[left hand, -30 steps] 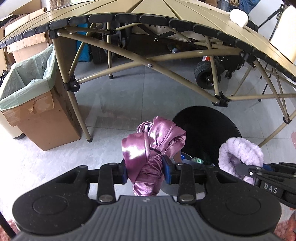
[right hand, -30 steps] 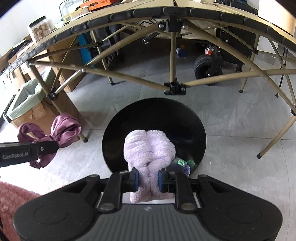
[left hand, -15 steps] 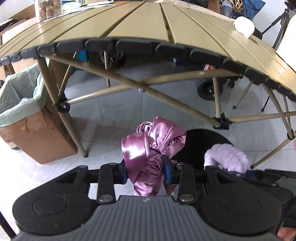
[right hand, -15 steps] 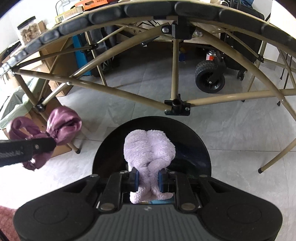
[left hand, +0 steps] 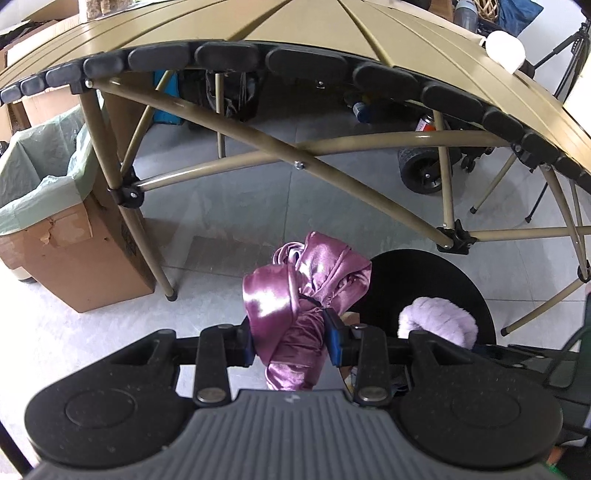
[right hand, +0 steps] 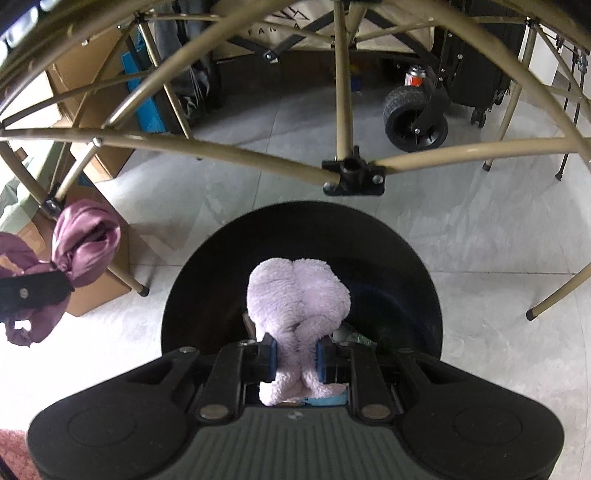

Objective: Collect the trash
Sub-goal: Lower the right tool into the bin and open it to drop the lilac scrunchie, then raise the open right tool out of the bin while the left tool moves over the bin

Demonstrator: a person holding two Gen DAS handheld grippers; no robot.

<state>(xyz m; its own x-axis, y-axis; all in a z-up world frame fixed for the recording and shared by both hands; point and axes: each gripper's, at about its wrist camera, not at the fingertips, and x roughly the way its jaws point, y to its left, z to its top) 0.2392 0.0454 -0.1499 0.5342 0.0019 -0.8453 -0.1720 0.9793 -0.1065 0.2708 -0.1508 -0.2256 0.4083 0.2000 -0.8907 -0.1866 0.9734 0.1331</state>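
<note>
My left gripper (left hand: 290, 341) is shut on a bunched shiny purple satin cloth (left hand: 303, 291), held in the air just left of a round black bin (left hand: 424, 284). In the right wrist view that satin cloth (right hand: 86, 243) hangs at the far left. My right gripper (right hand: 297, 354) is shut on a fluffy lilac cloth (right hand: 299, 295), held right over the open mouth of the black bin (right hand: 306, 240). Some scraps lie at the bin's bottom. The lilac cloth (left hand: 437, 321) also shows at the right of the left wrist view.
A tan folding table (left hand: 332, 29) with crossed metal legs (right hand: 351, 173) stands just beyond the bin. A cardboard box lined with a green bag (left hand: 48, 206) sits at the left. A black wheel (right hand: 415, 120) and stored gear lie under the table. The floor is grey tile.
My right gripper has sunk with the lilac cloth, closer over the bin's mouth. The left gripper has shifted sideways a little with the satin cloth. Both grips are unchanged.
</note>
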